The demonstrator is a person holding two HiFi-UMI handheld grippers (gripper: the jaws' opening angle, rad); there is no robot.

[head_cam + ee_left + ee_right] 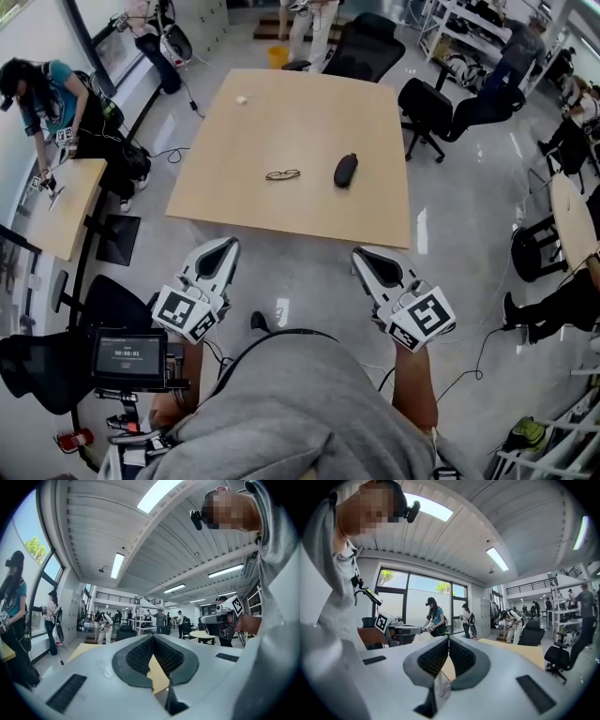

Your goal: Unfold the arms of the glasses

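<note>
In the head view, the glasses [282, 174] are seen small, arms indistinct, on the table [234, 202] left of a dark case [345, 170], well beyond the left gripper [214, 260] and right gripper [375, 265]. In the left gripper view, its jaws are shown together, empty. In the right gripper view, the same is shown.

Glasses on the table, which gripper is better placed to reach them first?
Left, probably. The left gripper sits slightly nearer the glasses, with only bare table between them; the right gripper lines up more with the black case. Both are shut, empty.
</note>
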